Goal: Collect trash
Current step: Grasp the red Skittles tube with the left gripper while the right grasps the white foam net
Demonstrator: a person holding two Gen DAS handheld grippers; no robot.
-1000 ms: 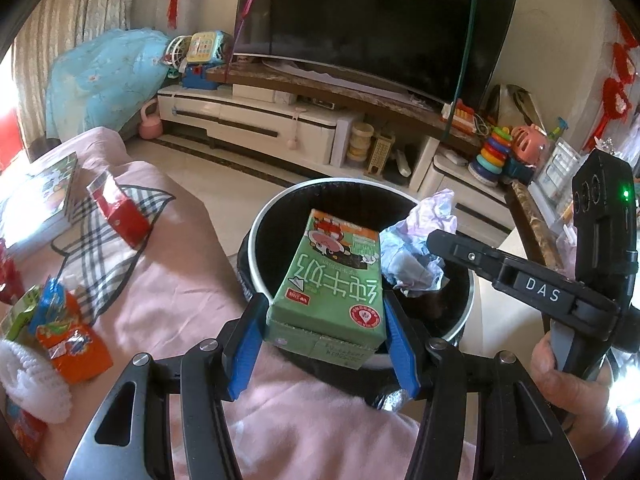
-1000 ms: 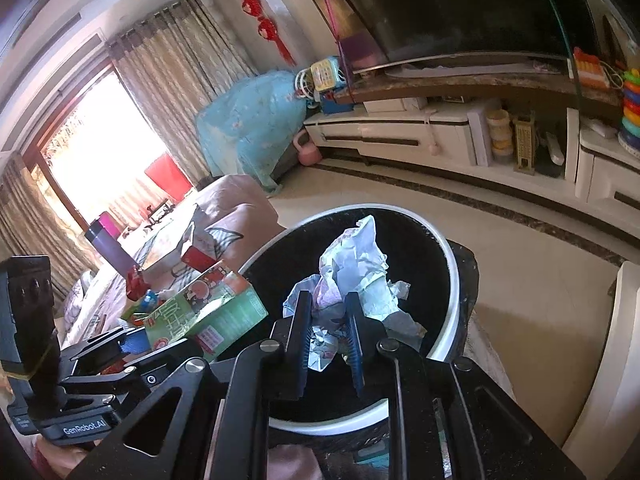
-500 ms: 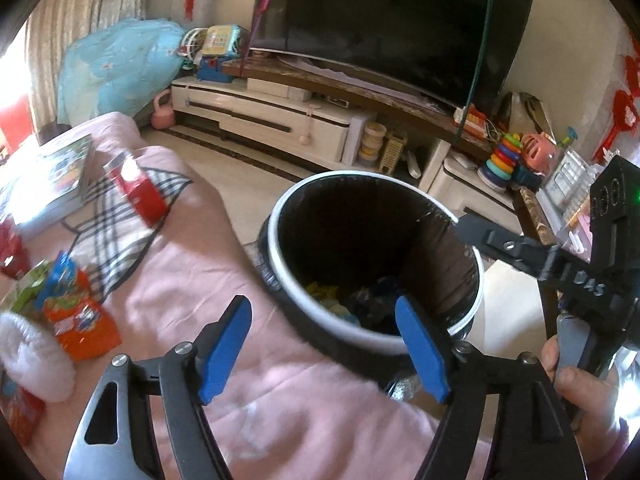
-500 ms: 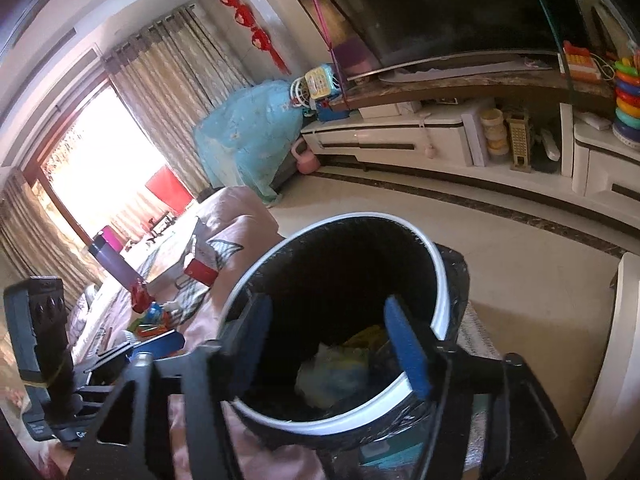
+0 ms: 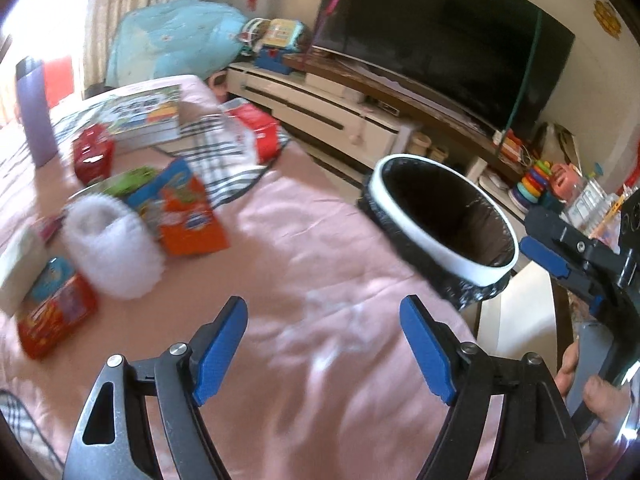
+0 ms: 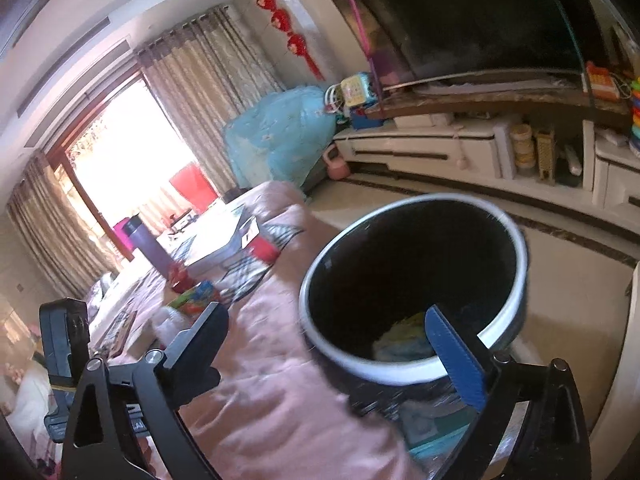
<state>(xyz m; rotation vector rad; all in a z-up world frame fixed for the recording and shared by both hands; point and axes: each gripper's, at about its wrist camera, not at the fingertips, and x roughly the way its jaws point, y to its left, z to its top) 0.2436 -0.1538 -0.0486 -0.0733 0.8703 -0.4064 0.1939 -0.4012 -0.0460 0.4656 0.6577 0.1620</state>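
A black bin with a white rim (image 5: 424, 248) stands at the right edge of the pink-covered table (image 5: 320, 264). My left gripper (image 5: 322, 312) hovers over bare cloth left of the bin, its jaws opening with nothing between them. Left of it lie an orange packet (image 5: 192, 220), a white fluffy foam net (image 5: 112, 248), a red packet (image 5: 52, 316), a small red box (image 5: 94, 154) and a red-and-white carton (image 5: 256, 132). My right gripper (image 6: 324, 314) hangs at the near rim of the bin (image 6: 384, 368), its jaws opening and empty. Crumpled trash (image 6: 400, 344) lies inside the bin.
A purple bottle (image 5: 34, 120) and a stack of books (image 5: 148, 116) sit at the far end of the table. A checked cloth (image 5: 224, 160) lies under the carton. Beyond the floor stand a white TV cabinet (image 5: 320, 108) and a big TV (image 5: 440, 52), with toys at the right.
Both grippers let go: the green carton and the crumpled paper dropped into the bin. The left gripper swung left, away from the bin and towards the packets. The right gripper pulled back slightly.
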